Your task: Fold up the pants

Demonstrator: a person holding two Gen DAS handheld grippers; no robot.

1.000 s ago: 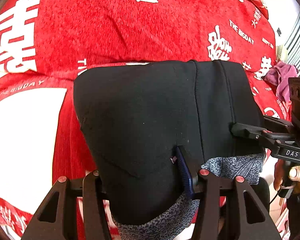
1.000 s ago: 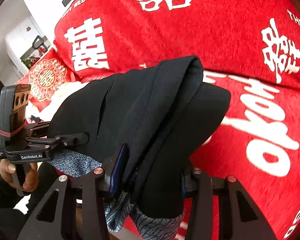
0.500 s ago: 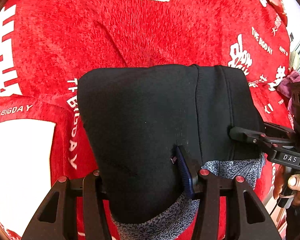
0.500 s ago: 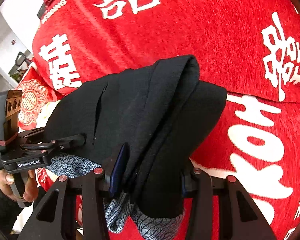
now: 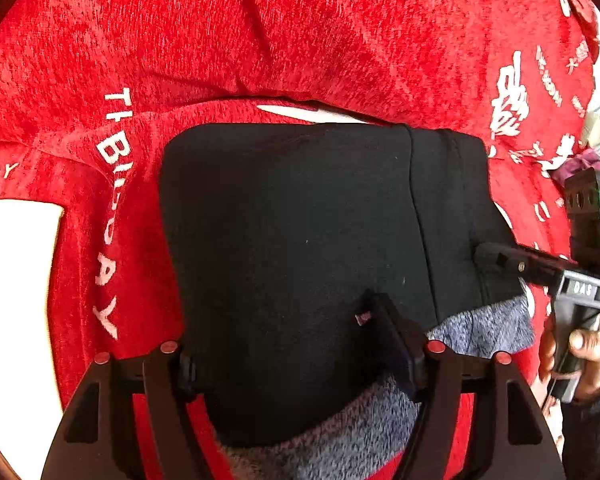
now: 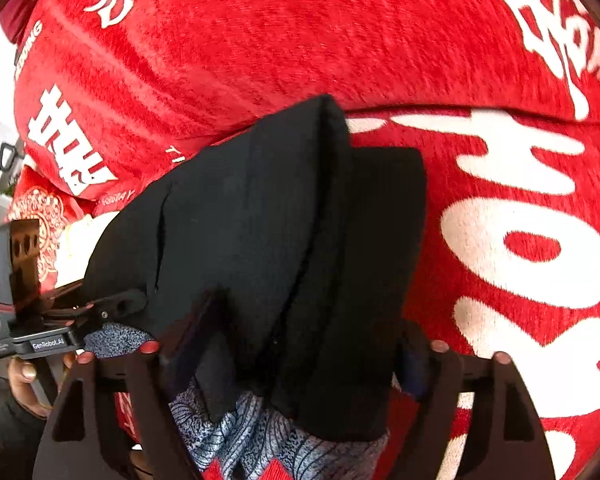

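Closest in, the left hand-held gripper (image 5: 296, 356) has the near edge of the folded black pants (image 5: 300, 248) lying between its two fingers; its jaws have just been opening, and the right finger's blue pad (image 5: 396, 344) now stands a little off the cloth rather than pinching it. The right hand-held gripper (image 6: 296, 344) is the same way: jaws spread wide, just been opening, with the thick folded bundle of pants (image 6: 268, 248) sitting in the gap. I cannot tell for sure whether any pad there touches the cloth.

The pants' grey patterned lining (image 5: 340, 432) peeks out from under the black layer at the near edge. The bundle lies flat on a red blanket (image 5: 300, 40) printed with white characters and lettering, its far folded edge neat and straight.

Off to the side, from the left view, a person's hand (image 5: 580, 356) grips the handle of the right tool. Beyond, near the blanket's far right edge, a bit of purple cloth (image 5: 584, 162) lies crumpled.
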